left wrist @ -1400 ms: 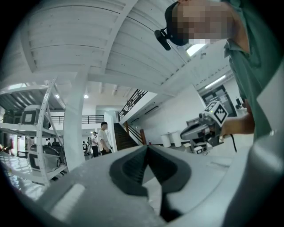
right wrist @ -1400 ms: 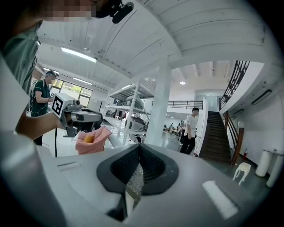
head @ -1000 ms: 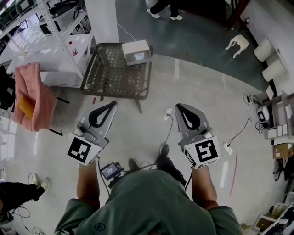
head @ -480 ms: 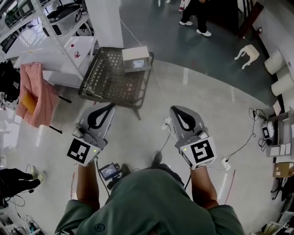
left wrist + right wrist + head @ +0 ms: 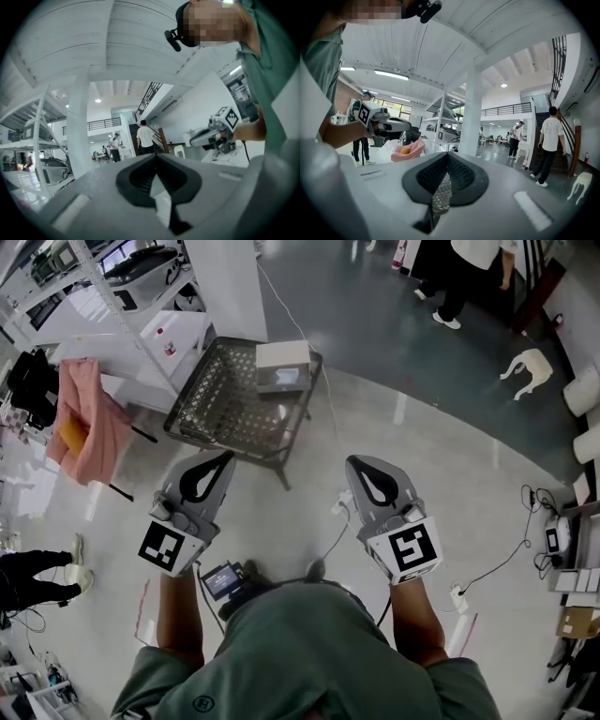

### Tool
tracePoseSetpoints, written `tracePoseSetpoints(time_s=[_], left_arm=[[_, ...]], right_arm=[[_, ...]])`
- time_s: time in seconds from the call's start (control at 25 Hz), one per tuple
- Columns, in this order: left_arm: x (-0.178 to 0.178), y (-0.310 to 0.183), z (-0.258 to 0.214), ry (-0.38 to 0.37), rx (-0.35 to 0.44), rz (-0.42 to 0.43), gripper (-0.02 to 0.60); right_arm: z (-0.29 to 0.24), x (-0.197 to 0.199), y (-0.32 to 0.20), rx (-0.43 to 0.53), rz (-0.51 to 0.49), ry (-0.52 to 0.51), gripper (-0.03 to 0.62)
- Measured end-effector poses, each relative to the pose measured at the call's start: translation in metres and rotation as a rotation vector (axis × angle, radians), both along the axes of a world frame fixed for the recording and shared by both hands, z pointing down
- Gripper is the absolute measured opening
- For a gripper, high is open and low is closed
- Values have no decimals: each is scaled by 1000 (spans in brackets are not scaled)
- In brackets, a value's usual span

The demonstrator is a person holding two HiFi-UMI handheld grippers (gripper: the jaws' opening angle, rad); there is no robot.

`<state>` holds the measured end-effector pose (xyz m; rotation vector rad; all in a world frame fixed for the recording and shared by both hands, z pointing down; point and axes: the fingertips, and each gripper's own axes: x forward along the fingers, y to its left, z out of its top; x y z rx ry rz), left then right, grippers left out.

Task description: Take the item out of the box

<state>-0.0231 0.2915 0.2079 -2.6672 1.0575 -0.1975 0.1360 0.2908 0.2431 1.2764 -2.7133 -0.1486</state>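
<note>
A small white box (image 5: 283, 365) sits on the far right corner of a dark metal mesh table (image 5: 225, 399) ahead of me on the floor. Its contents do not show from here. My left gripper (image 5: 226, 457) and right gripper (image 5: 353, 463) are held side by side at waist height, well short of the table, pointing forward. Both are shut with nothing between the jaws. In the left gripper view the left gripper (image 5: 156, 156) points at the hall and ceiling. In the right gripper view the right gripper (image 5: 446, 156) does the same.
A pink cloth (image 5: 86, 420) hangs left of the table, beside white shelving (image 5: 103, 306) and a white pillar (image 5: 230, 282). Cables (image 5: 511, 554) trail over the floor at right. People stand at the far back (image 5: 466, 273), and someone's legs (image 5: 37, 573) show at left.
The view has shifted forward: the table and box sit a little nearer and more central. Both grippers keep the same shut pose in front of me.
</note>
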Motion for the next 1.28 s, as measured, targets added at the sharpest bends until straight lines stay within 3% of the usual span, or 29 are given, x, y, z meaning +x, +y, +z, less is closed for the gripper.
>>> tracePoseSetpoints(time_s=[0.36,0.68,1.28], left_arm=[[28,-31,-3,-36,12,20,2],[29,-104,9,-12,-40,93,2],[-53,-249,10,22,-44,243,2]], right_arm=[[3,24,-32,-1,6,-30,6],[8,17,-92,-40,62,1,6],[5,-75,-222,-47,191,38,6]])
